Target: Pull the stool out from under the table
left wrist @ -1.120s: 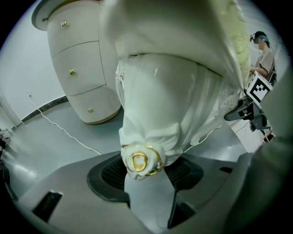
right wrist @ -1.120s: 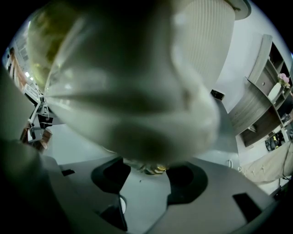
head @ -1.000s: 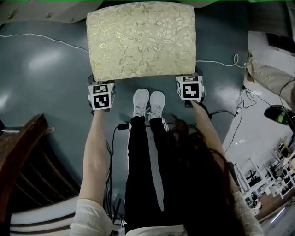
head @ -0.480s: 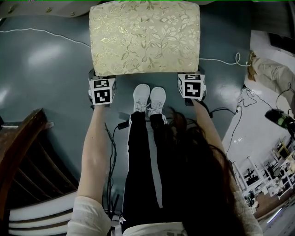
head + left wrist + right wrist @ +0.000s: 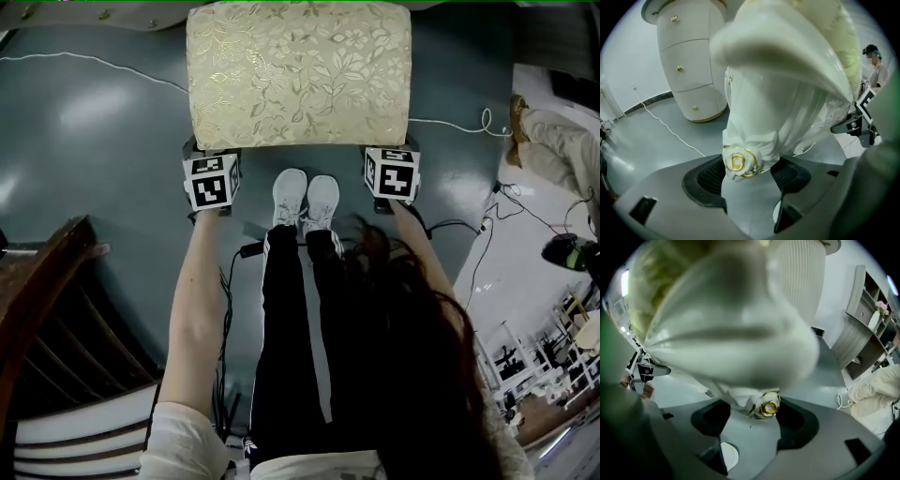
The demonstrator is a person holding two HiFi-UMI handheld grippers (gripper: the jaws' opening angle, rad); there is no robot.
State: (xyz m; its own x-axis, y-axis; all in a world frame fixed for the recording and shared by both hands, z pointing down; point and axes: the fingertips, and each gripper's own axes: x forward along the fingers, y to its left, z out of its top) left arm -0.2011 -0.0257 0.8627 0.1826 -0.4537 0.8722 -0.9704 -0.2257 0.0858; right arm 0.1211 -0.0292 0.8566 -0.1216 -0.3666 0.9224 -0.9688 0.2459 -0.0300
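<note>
The left gripper [image 5: 751, 183] and right gripper [image 5: 754, 420] were held at the near corners of the stool [image 5: 298, 75]; their fingers [image 5: 705, 180], just opened wider, were spread round its white legs [image 5: 759, 117].

Floor [image 5: 94, 122] open beside stool [image 5: 298, 75], chair [image 5: 42, 300] at left

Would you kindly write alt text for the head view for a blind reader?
Seen from above, a person stands at a floral cushioned stool on a grey floor, left tool and right tool at its near corners. Both tools' jaws have just been opening around stool legs.
</note>
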